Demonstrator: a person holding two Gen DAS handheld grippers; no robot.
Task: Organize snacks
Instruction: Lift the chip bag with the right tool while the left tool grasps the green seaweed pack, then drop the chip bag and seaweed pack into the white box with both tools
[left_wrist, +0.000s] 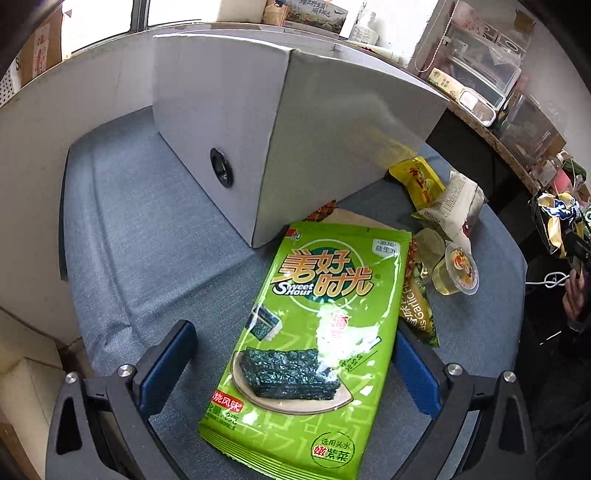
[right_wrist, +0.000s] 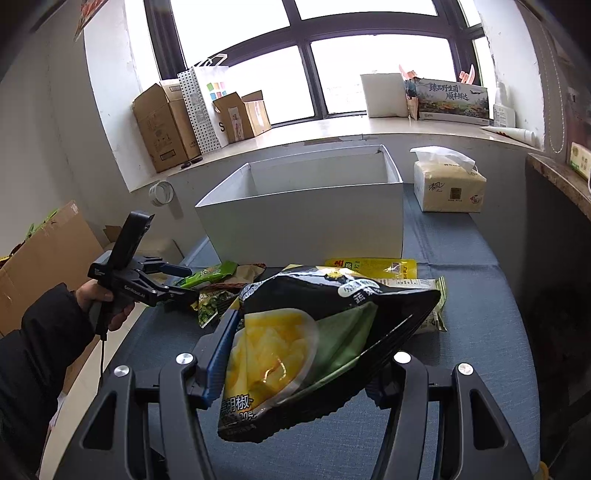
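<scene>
A green seaweed snack bag (left_wrist: 314, 343) lies on the blue-grey cloth between the fingers of my left gripper (left_wrist: 295, 354), which is open around it with gaps on both sides. The left gripper also shows in the right wrist view (right_wrist: 177, 282), over the green bag (right_wrist: 208, 275). My right gripper (right_wrist: 306, 350) is shut on a black and yellow chip bag (right_wrist: 314, 343) and holds it above the table. The open white box (right_wrist: 306, 206) stands behind the snack pile; its side wall fills the left wrist view (left_wrist: 258, 122).
Other snacks lie beside the box: a yellow packet (left_wrist: 417, 177), a white packet (left_wrist: 454, 206), a jelly cup (left_wrist: 458, 269), a garlic pea bag (left_wrist: 419, 314). A tissue pack (right_wrist: 448, 188) stands right of the box. Cardboard boxes (right_wrist: 166, 125) line the windowsill.
</scene>
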